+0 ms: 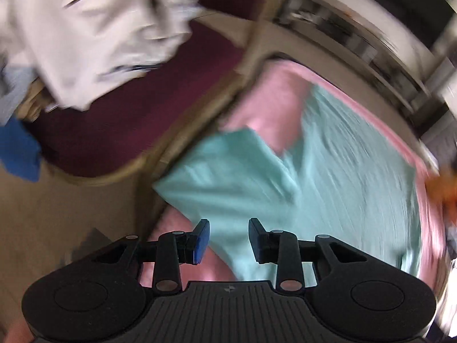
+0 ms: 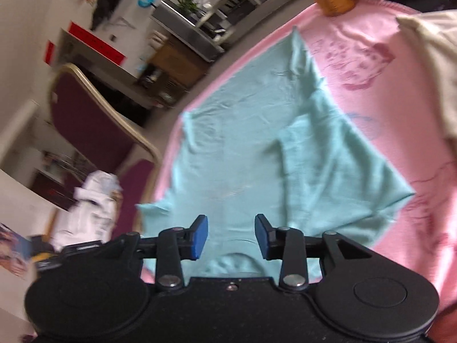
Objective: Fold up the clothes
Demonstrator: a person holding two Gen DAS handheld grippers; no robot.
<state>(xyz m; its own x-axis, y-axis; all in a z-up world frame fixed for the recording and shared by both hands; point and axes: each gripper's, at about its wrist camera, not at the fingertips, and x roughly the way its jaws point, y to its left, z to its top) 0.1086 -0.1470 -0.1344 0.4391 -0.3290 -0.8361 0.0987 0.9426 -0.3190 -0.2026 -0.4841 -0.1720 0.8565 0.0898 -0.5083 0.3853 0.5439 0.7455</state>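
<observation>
Left gripper [image 1: 228,238]: black, blue pads spread, nothing between. Right gripper [image 2: 230,235]: same, spread, empty, over the shirt's near hem.
Shirt [image 2: 245,154]: teal, thin knit, creased, flat on the pink cloth [image 2: 371,91], one side already folded inward.
Chair [image 1: 120,120]: maroon seat left of the shirt, white garment [image 1: 94,37] heaped on it.
Risk: a shallow pinch may slip or snag the cloth beneath, dragging the fold askew.
</observation>
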